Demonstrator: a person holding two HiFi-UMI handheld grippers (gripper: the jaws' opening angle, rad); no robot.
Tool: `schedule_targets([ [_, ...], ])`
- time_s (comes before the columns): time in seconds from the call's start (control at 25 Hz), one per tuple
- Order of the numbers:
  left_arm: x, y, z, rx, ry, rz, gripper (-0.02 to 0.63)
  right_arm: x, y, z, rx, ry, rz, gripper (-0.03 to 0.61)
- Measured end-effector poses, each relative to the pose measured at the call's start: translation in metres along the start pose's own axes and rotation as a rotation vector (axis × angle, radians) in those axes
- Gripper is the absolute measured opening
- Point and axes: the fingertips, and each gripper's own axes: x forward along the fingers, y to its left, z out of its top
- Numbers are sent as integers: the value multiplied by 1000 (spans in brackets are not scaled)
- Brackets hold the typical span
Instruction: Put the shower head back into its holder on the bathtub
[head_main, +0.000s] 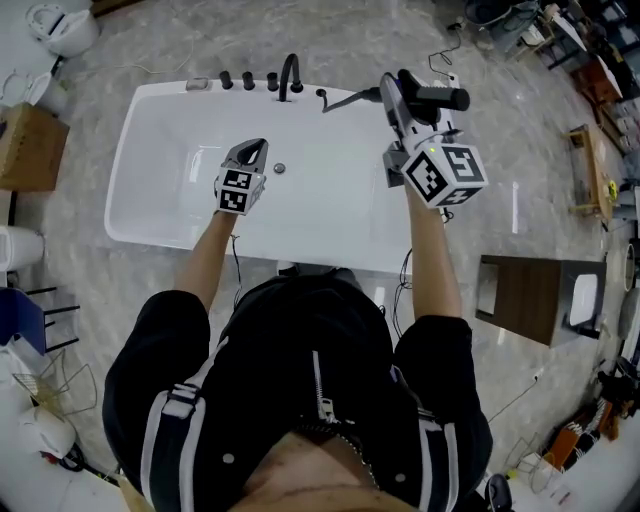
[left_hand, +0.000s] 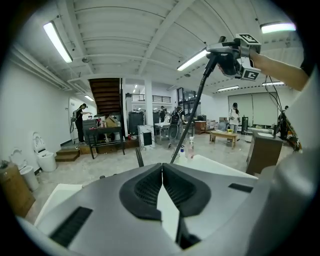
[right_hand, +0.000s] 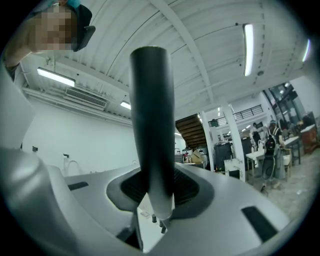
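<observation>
My right hand-held gripper (right_hand: 156, 192) is pinching the black shower head (head_main: 437, 97) over the far right of the bathtub (head_main: 160, 205), left hand-held gripper (left_hand: 162, 186) pressed together, empty, so I'd lower it slowly toward the far-rim taps (head_main: 250, 80), keeping the hose (head_main: 350, 99) untwisted.

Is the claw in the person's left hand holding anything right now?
No, the left gripper has its jaws pressed together with nothing between them.

Head view down on bathtub (head_main: 165, 190), gripper views level, roomward
</observation>
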Motion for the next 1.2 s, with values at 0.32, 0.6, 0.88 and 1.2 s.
schedule_targets([
  [0.32,-24,23,3,-11,-23,62,26,37,-1,32,-80,-58,15,122],
  [0.6,-44,36,4,-25,-37,109,26,65,-3,43,-112,-80,30,121],
  [0.88,-62,43,-3,-36,-33,135,26,84,-4,23,-116,-48,24,121],
  [1.2,-75,48,-11,-47,-26,154,26,89,-7,0,-107,-12,17,121],
])
